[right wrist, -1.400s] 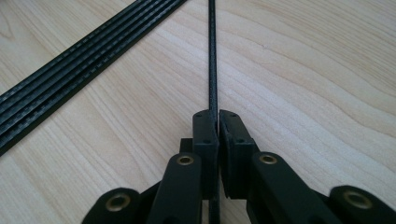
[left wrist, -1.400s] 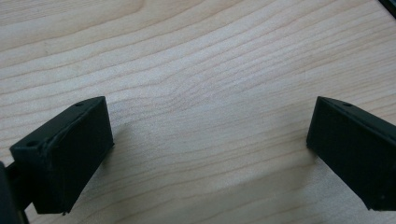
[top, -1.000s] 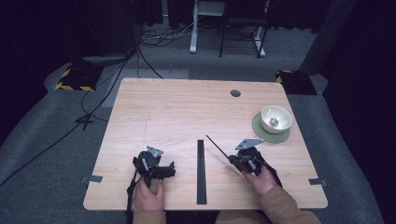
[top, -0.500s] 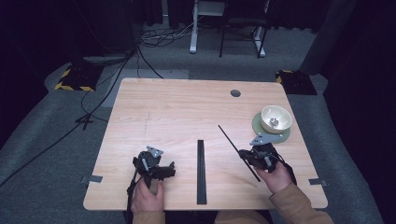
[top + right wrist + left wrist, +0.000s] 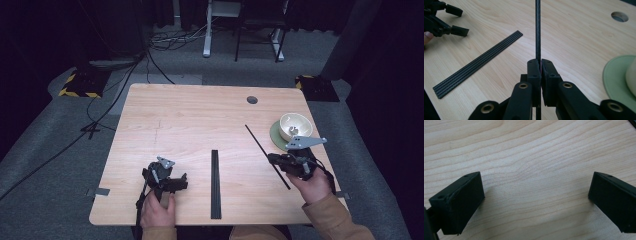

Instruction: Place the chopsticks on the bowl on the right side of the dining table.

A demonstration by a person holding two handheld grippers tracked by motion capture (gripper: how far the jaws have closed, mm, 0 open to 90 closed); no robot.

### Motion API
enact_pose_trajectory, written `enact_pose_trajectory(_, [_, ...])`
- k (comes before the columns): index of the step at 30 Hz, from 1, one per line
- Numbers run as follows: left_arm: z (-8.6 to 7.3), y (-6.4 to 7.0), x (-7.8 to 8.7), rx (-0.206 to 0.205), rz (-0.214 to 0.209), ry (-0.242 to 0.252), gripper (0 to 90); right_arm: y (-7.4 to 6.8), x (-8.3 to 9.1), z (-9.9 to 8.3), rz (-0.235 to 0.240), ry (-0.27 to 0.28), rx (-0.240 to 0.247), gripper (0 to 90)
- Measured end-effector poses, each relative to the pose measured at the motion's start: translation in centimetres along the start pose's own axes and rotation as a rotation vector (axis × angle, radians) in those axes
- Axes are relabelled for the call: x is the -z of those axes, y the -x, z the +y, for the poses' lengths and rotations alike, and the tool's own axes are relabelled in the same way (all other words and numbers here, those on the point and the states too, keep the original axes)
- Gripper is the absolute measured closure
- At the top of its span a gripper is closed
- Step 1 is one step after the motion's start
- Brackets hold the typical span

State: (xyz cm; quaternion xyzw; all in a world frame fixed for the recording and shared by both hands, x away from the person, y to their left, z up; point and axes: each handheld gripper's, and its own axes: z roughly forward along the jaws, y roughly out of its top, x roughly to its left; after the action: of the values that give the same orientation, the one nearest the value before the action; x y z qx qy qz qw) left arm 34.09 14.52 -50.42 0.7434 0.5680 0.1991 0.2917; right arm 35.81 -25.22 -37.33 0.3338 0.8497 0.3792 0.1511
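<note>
Bowl (image 5: 295,126) on green saucer (image 5: 276,137), right gripper (image 5: 274,161) clamping rod (image 5: 266,155) — left gripper (image 5: 176,181) wide.

Camera set-up: one fixed overhead, two riding on the grippers.

High view looks forward and down from the person's side, far enough to take in the whole bench (image 5: 200,115) and floor beyond. Left gripper view sits very close over bare wood, facing down between its wide-apart jaws. Right gripper view looks low along its closed jaws across the bench; it shares with the high view the bundle of black rods (image 5: 477,63), the left gripper (image 5: 442,23) and the green saucer (image 5: 617,75).
</note>
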Motion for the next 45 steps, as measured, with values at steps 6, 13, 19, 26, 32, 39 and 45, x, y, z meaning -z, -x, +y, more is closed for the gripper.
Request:
enact_pose_trajectory(6, [0.0,0.0,0.0,0.002,-0.004,0.001,0.4,0.8,1.7,0.6,-0.001,0.03,0.007,85.9])
enact_pose_trajectory(13, [0.0,0.0,0.0,0.003,-0.004,0.0,0.4,2.7,3.3,1.4,-0.023,0.044,-0.005,85.9])
enact_pose_trajectory(19, [0.0,0.0,0.0,0.003,-0.004,0.001,0.4,4.8,4.4,2.8,-0.055,0.06,-0.013,85.9])
enact_pose_trajectory(26, [0.0,0.0,0.0,0.003,-0.004,0.001,0.4,6.8,5.3,3.6,-0.093,0.064,-0.028,85.9])
enact_pose_trajectory(32, [0.0,0.0,0.0,0.003,-0.003,0.001,0.4,8.6,5.3,3.7,-0.128,0.075,-0.073,85.9])
enact_pose_trajectory(39, [0.0,0.0,0.0,0.003,-0.004,0.001,0.4,10.7,5.1,4.3,-0.172,0.071,-0.093,85.9])
enact_pose_trajectory(45, [0.0,0.0,0.0,0.002,-0.004,0.001,0.4,12.8,4.4,4.8,-0.234,0.055,-0.08,85.8])
